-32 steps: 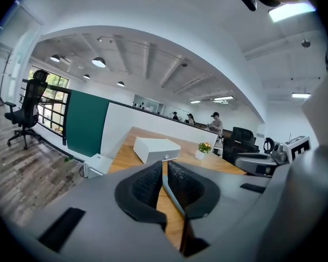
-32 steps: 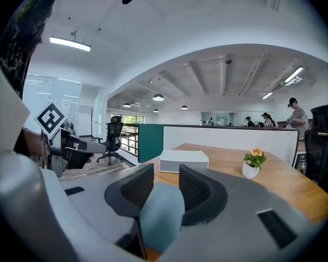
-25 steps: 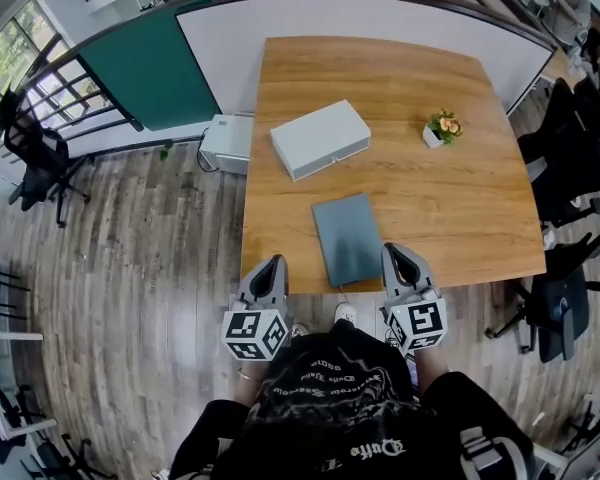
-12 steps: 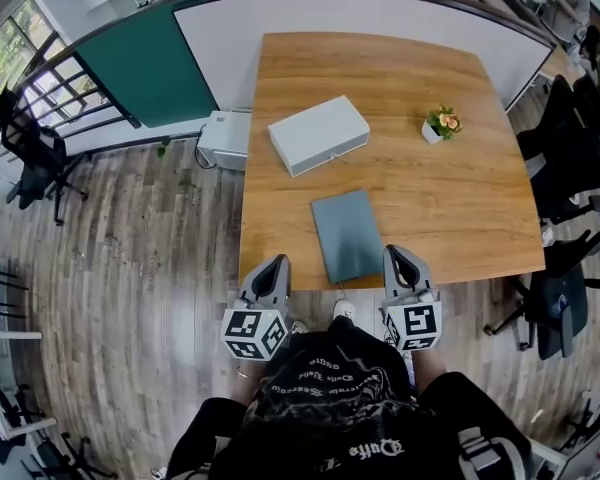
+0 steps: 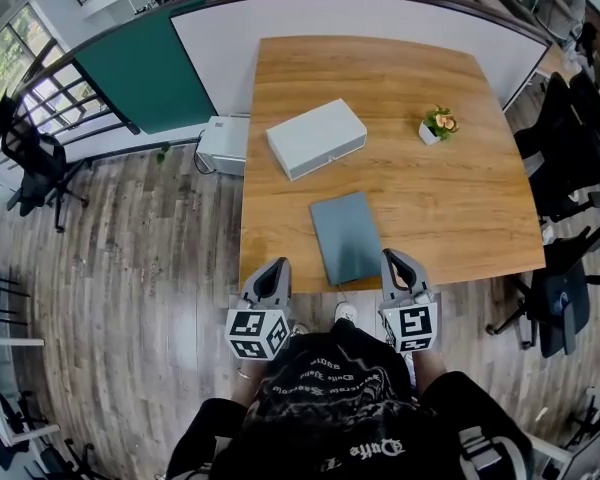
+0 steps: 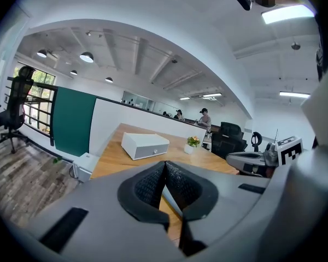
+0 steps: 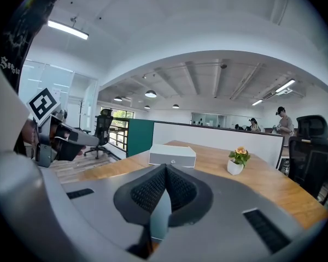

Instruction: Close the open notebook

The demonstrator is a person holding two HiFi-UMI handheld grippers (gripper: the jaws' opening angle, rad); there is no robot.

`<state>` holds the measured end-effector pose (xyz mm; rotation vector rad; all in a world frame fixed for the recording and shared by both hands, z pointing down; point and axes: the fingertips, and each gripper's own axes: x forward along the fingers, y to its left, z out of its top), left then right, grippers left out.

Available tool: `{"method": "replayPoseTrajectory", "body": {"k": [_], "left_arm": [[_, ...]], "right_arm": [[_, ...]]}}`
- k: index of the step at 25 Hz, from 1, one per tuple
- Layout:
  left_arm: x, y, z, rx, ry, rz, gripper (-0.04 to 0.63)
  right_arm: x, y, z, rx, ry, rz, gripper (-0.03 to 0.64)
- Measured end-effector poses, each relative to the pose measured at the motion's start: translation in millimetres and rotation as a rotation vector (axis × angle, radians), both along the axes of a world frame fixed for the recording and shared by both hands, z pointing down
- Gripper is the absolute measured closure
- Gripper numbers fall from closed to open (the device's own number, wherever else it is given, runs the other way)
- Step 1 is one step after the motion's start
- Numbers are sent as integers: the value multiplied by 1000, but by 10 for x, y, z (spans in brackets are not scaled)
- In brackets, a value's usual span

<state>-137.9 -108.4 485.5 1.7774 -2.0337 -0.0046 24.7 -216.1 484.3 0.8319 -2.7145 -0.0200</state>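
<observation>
Head view has the notebook (image 5: 347, 238) lying shut, its grey-blue cover up, flat on the wooden counter (image 5: 460, 208). It sits low in the centre of the frame, close to the counter's near edge and slightly skewed to it.

The left tool (image 5: 275, 266) hangs at the near edge to the lower left of the notebook, with bare wood between them. The right tool (image 5: 393, 259) is just beside the notebook's lower right corner; I cannot tell whether it touches. Both point up the frame, across the counter.

In the left gripper view the left tool (image 6: 165, 166) is clenched, its ribbed pads pressed together with nothing between them. The right gripper view shows the right tool (image 7: 165, 171) the same: pads closed on each other, empty.

Further up the counter, a white box (image 5: 316, 138) lies at an angle, upper left of the notebook and well apart from it. A small potted plant (image 5: 438, 126) stands toward the upper right.

A green panel (image 5: 150, 68) and a white one border the counter's far side. Wood floor (image 5: 130, 268) fills the left of the frame, and black chairs (image 5: 565, 158) stand along the right edge.
</observation>
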Motion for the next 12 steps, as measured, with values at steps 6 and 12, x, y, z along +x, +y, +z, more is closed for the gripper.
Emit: {"method": "replayPoseTrajectory", "body": {"k": [6, 12], "left_arm": [[69, -37, 8, -15, -43, 31, 574], [136, -71, 27, -22, -53, 41, 574]], "right_arm": [[34, 6, 17, -6, 0, -1, 611], [-4, 42, 3, -3, 12, -55, 611]]}}
